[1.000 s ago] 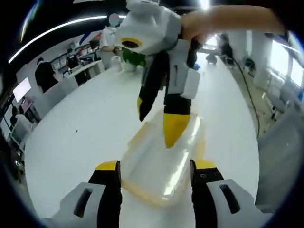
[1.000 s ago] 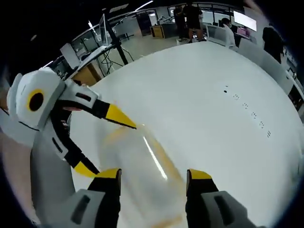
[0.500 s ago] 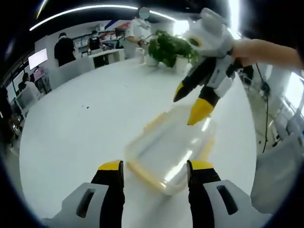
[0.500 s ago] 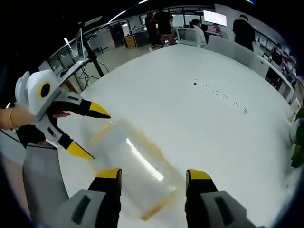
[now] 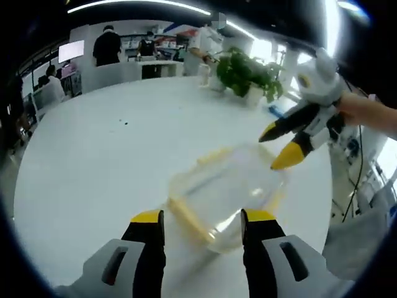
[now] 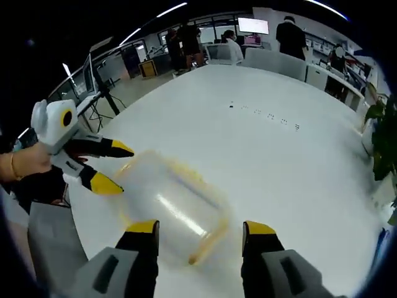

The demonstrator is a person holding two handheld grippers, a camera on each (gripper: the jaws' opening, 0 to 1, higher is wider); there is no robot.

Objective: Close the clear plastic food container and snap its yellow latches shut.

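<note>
Container (image 5: 223, 192) lies lengthwise between both open grippers

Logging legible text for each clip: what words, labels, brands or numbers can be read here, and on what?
None can be read.
Clear food container: no label or print visible; it is blurred.
Wall screens at the back of the room: lit, but too small to read.
Small dark marks on the white table: too small to tell if they are text.
Left gripper and right gripper: no lettering visible.
</note>
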